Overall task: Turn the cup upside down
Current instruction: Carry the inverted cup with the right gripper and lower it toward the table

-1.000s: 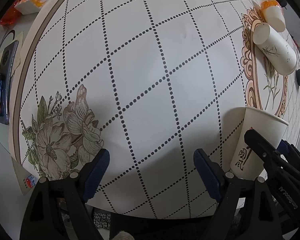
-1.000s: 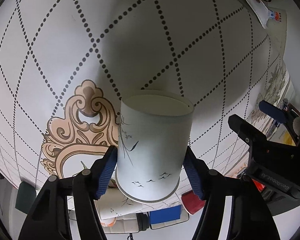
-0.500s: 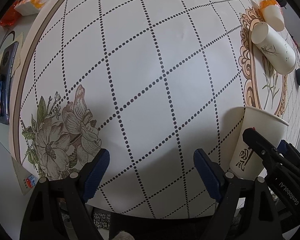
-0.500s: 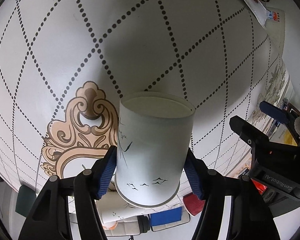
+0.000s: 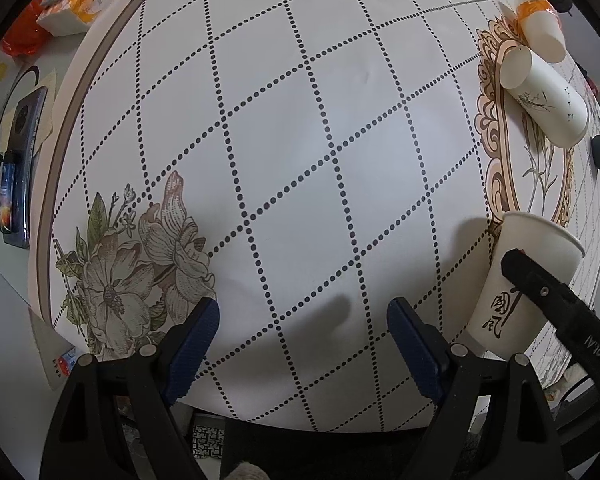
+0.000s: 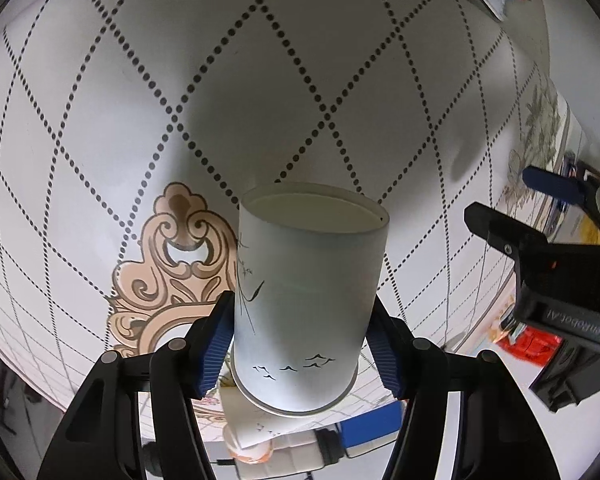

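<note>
My right gripper (image 6: 304,336) is shut on a white paper cup (image 6: 304,304) with ink birds and grass printed on it. The cup's closed base points away from me toward the table and its rim is near the camera. In the left wrist view the same cup (image 5: 520,284) appears at the lower right, tilted, with the right gripper's black finger across it. My left gripper (image 5: 302,340) is open and empty over the near table edge.
Two other paper cups lie on their sides at the far right, one white with ink drawing (image 5: 548,100), one with an orange band (image 5: 540,24). The round table (image 5: 300,140) has a dotted diamond cloth. A phone (image 5: 16,172) and packets (image 5: 64,12) lie beyond its left edge.
The held cup has tipped a little further, its base swinging up and away from the right wrist camera. The left gripper has hardly moved.
</note>
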A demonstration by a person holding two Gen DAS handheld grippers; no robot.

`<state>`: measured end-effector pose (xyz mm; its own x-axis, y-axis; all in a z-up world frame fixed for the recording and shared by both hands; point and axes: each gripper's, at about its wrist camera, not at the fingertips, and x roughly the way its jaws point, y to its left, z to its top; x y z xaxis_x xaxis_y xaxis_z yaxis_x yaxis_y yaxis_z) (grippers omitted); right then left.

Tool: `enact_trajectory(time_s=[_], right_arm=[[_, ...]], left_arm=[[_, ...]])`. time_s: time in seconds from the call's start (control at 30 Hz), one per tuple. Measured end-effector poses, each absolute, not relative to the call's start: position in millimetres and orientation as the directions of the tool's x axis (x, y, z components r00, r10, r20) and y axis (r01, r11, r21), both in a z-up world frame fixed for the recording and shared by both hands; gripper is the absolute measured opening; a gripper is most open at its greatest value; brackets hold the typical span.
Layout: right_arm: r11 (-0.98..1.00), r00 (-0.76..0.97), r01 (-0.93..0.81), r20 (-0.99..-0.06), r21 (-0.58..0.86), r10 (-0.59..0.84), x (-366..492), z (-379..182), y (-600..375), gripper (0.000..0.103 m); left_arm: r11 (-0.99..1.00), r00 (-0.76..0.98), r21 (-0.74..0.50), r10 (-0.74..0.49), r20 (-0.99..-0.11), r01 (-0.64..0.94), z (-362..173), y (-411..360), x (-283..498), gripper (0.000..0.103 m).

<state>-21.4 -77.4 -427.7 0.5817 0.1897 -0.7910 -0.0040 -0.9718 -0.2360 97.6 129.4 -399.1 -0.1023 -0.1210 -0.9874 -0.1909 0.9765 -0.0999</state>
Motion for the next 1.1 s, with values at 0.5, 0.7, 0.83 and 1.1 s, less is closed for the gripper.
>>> enact_trajectory(time_s=[0.5,0.7,0.83,1.1], right_arm=[[-0.774,0.565,-0.557,-0.821,-0.302,-0.086,-8.8,-405.8,-47.6,0.064],[-0.536,0.469,-0.791,-0.855,-0.295,-0.221,13.4,-398.5,-41.1,0.064],[-0.344,0.371,-0.901,-0.879,-0.264,-0.298,28.9,-394.4,-41.5,0.064],[0.077,0.113,-0.986,-0.923,-0.151,-0.369,63.6,-389.4,-50.3,0.065]], left_arm=[[0.987,-0.091,-0.083,-0.096,-0.991,-0.137,-378.5,125.5,91.5,0.086],[0.991,-0.086,-0.079,-0.089,-0.992,-0.111,-371.7,118.0,95.4,0.086],[0.992,-0.084,-0.076,-0.084,-0.993,-0.097,-369.9,108.3,103.1,0.086],[0.994,-0.083,-0.074,-0.080,-0.993,-0.076,-366.6,97.2,118.3,0.086]])
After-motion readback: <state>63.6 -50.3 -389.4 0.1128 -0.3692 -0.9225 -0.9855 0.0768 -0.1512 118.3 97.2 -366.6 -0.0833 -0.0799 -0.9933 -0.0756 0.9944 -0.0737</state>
